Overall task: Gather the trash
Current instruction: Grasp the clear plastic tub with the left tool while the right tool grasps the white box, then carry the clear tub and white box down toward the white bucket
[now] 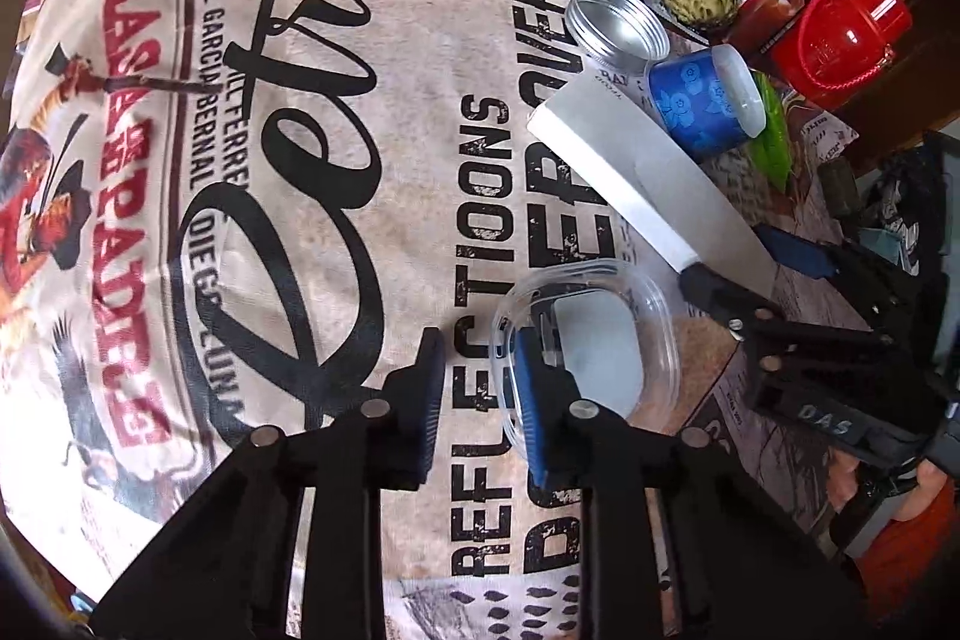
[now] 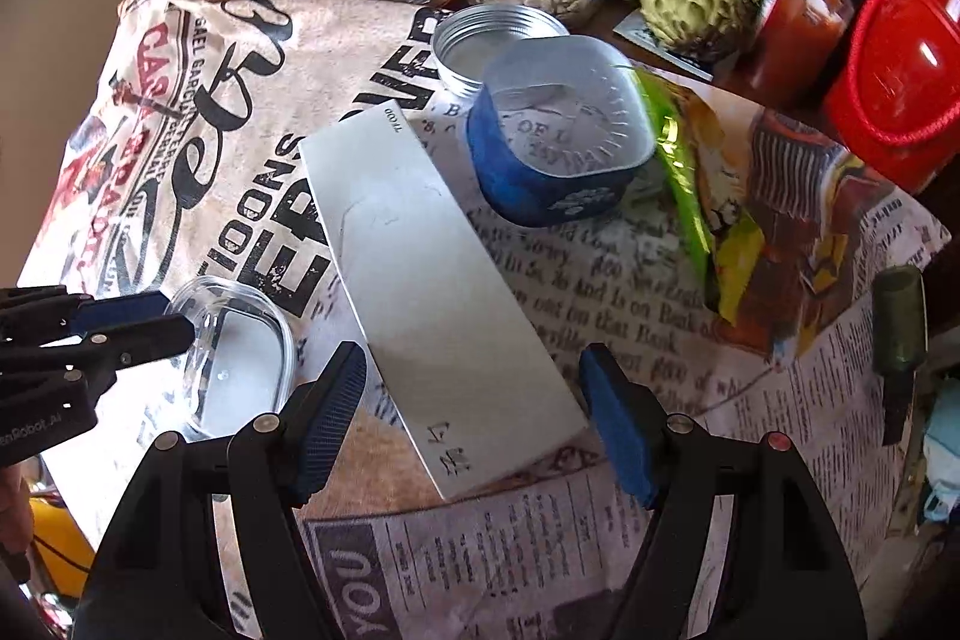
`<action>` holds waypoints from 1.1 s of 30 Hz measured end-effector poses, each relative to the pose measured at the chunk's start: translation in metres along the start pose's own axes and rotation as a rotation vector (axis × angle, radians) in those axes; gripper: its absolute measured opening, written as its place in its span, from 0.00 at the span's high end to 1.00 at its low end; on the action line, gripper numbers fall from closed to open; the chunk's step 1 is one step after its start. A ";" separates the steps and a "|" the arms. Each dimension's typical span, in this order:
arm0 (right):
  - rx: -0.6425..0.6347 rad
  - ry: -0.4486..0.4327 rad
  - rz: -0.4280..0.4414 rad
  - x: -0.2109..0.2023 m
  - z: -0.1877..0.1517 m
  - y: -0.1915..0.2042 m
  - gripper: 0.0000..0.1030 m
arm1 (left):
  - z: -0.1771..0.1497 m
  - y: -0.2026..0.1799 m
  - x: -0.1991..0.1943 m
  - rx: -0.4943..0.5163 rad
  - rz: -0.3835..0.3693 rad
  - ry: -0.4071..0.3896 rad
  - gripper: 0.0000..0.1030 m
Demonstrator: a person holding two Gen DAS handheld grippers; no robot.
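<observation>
A flat white cardboard box [image 2: 432,292] lies on the printed tablecloth [image 2: 228,112], and it also shows in the left wrist view [image 1: 630,166]. My right gripper [image 2: 474,406] is open, its fingers on either side of the box's near end. A clear plastic lid [image 1: 594,340] lies left of the box, also in the right wrist view [image 2: 240,358]. My left gripper [image 1: 480,400] is open, its right finger over the lid's rim, its left finger outside. A blue cup [image 2: 558,136] lies on its side behind the box.
A round metal tin [image 2: 498,40], a green snack wrapper [image 2: 708,196], a custard apple [image 2: 690,4], a sauce bottle [image 2: 798,4], a red container [image 2: 900,64] and jars stand along the back. The table edge runs at the right.
</observation>
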State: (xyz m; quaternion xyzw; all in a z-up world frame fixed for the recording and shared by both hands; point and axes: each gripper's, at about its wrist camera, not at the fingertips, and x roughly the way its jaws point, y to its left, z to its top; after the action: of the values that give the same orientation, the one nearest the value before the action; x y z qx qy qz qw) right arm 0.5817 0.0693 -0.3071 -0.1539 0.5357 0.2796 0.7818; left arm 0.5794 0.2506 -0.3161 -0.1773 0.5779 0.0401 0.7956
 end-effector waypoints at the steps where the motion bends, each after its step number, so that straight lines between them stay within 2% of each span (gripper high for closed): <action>1: -0.007 0.001 -0.003 0.002 0.000 0.001 0.33 | 0.000 -0.001 0.000 -0.001 0.007 -0.010 0.80; 4: -0.027 -0.011 -0.015 0.005 0.002 0.002 0.38 | 0.001 -0.003 0.001 0.003 0.022 -0.038 0.83; 6: -0.038 -0.010 -0.009 0.005 0.004 0.006 0.42 | 0.002 -0.006 0.003 0.012 0.036 -0.048 0.91; 8: -0.035 -0.013 0.016 0.003 0.005 0.007 0.47 | 0.003 -0.007 0.005 0.006 0.014 -0.041 0.98; 12: -0.036 -0.048 0.046 -0.012 0.002 0.020 0.51 | 0.002 -0.004 -0.009 0.022 0.061 -0.065 0.99; 18: -0.003 -0.134 0.083 -0.054 0.007 0.027 0.51 | 0.001 0.004 -0.049 -0.006 0.067 -0.125 0.99; 23: 0.054 -0.222 0.091 -0.095 0.005 0.020 0.51 | 0.001 -0.007 -0.090 -0.013 0.066 -0.201 0.99; 30: 0.140 -0.346 0.064 -0.163 -0.009 0.006 0.51 | -0.006 -0.050 -0.158 0.025 0.058 -0.357 0.99; 33: 0.153 -0.427 0.039 -0.203 -0.022 0.001 0.51 | -0.012 -0.073 -0.193 0.036 0.048 -0.438 0.99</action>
State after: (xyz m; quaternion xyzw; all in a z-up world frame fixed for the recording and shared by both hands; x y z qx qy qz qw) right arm 0.5095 0.0025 -0.1281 -0.0212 0.3807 0.2795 0.8812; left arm 0.5243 0.2060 -0.1219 -0.1365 0.3959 0.0864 0.9040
